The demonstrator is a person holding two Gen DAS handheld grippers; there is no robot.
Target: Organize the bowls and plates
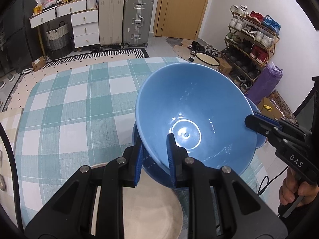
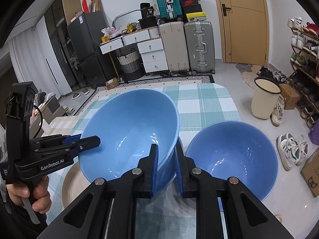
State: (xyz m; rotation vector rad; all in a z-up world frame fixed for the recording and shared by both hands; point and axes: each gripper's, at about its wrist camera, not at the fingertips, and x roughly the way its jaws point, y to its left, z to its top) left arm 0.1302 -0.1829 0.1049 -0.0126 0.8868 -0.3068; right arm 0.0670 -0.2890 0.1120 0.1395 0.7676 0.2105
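A large blue bowl (image 1: 191, 107) (image 2: 129, 135) is held tilted above the checked tablecloth. My left gripper (image 1: 154, 155) is shut on its near rim, one finger inside and one outside. My right gripper (image 2: 166, 167) is shut on the opposite rim; it shows in the left wrist view (image 1: 259, 124). The left gripper shows in the right wrist view (image 2: 89, 141). A second blue bowl (image 2: 233, 159) stands upright on the table just right of the held one; only its edge (image 1: 261, 141) peeks out in the left wrist view. A beige plate (image 1: 151, 205) (image 2: 71, 181) lies under the left gripper.
The table with teal checked cloth (image 1: 79, 107) extends away from me. A cream bucket (image 2: 264, 99) and a shoe rack (image 1: 253, 39) stand on the floor to the right. Suitcases (image 2: 187, 45) and drawers stand at the far wall.
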